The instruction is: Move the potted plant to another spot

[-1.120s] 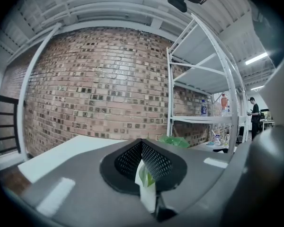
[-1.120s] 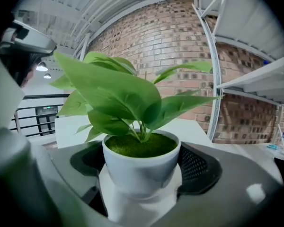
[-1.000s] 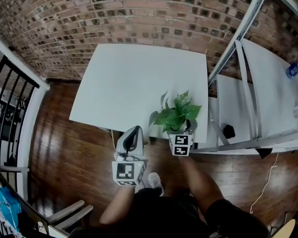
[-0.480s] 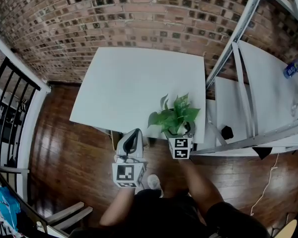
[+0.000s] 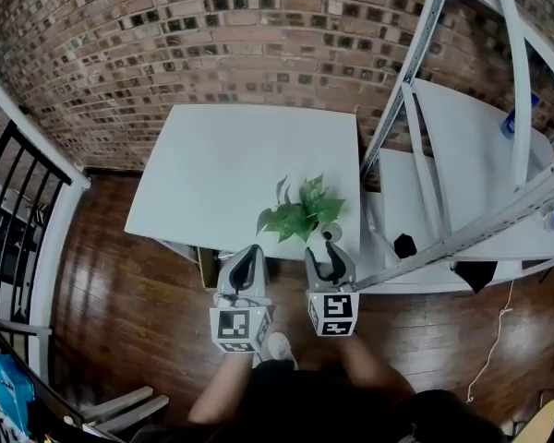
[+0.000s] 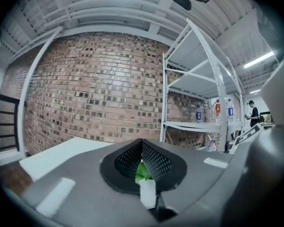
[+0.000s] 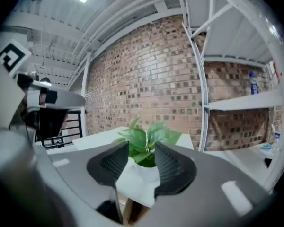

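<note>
A leafy green potted plant (image 5: pixel 300 212) stands on the white table (image 5: pixel 231 155) near its front right corner. My right gripper (image 5: pixel 330 238) hangs just in front of it and holds nothing. In the right gripper view the plant (image 7: pixel 144 138) shows beyond the gap, and the right gripper (image 7: pixel 144 157) has its jaws apart and closing, with nothing pressed between them. My left gripper (image 5: pixel 250 250) hovers off the table's front edge to the plant's left, its tips together and empty. Through the left gripper (image 6: pixel 142 143) a sliver of green leaf (image 6: pixel 142 171) shows.
A white metal shelf rack (image 5: pixel 425 183) stands right of the table, with bottles (image 5: pixel 515 123) on its upper shelf. A brick wall (image 5: pixel 212 35) runs behind. A black railing (image 5: pixel 18 210) is at the left. Dark wood floor (image 5: pixel 120 312) lies below.
My right gripper has let go of the plant and drawn back toward me and upward. The plant stays by the table's front right corner. The left gripper shifted a little.
</note>
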The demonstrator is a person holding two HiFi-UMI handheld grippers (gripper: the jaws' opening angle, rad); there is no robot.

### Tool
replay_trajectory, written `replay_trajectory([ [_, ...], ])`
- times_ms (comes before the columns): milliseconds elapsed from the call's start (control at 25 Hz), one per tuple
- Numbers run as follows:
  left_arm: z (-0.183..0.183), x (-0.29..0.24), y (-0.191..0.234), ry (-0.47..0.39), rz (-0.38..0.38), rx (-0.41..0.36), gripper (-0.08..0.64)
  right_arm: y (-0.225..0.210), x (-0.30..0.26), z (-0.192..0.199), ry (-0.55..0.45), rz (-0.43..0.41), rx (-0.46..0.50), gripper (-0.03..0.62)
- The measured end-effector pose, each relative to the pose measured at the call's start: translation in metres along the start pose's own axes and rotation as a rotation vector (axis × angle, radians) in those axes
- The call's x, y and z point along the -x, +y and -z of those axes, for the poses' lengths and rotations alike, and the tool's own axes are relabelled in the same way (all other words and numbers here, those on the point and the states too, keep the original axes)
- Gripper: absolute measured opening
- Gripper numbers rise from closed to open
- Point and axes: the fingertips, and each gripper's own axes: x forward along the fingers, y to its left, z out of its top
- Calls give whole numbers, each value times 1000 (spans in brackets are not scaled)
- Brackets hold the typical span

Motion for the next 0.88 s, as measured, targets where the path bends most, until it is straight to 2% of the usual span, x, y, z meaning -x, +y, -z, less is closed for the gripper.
replay_trajectory([
  [120, -10, 4, -13, -15, 6, 1, 12, 2, 16, -42, -74, 11, 23, 88],
  [240, -15, 9, -22, -27, 15, -6, 12, 8, 27, -70, -107, 16, 38, 3],
  [440, -25, 18, -21, -39, 5, -8, 12, 17, 40, -96, -147, 7, 74, 2],
  [880, -35, 22, -42, -47, 46, -26, 12, 17, 57, -103, -173, 23, 101, 2],
])
